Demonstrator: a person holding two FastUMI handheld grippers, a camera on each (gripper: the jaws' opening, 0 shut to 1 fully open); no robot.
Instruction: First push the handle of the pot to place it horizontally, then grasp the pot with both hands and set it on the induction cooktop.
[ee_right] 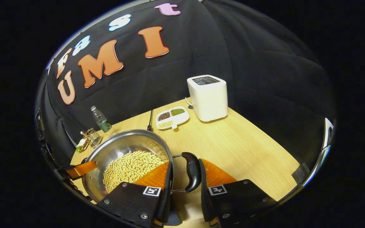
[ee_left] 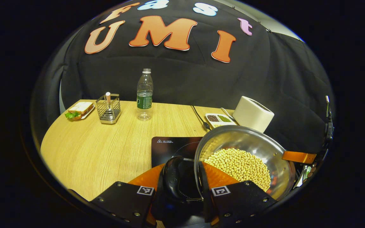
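Steel pot full of yellow beans (ee_left: 242,155) sits over near-right corner of black induction cooktop (ee_left: 173,147); rest of glass is bare. Wide open wood tabletop (ee_left: 87,152) left of cooktop, easy approach from that side. Back edge is cluttered: sandwich on plate (ee_left: 79,110), wire mesh holder (ee_left: 108,108), clear plastic water bottle (ee_left: 144,94), all well apart from cooktop. Black cable (ee_left: 200,117) + white divided dish of beans (ee_left: 219,119) just behind pot. White toaster (ee_right: 208,97) behind that. In right gripper view, tabletop right of pot is open up to toaster.
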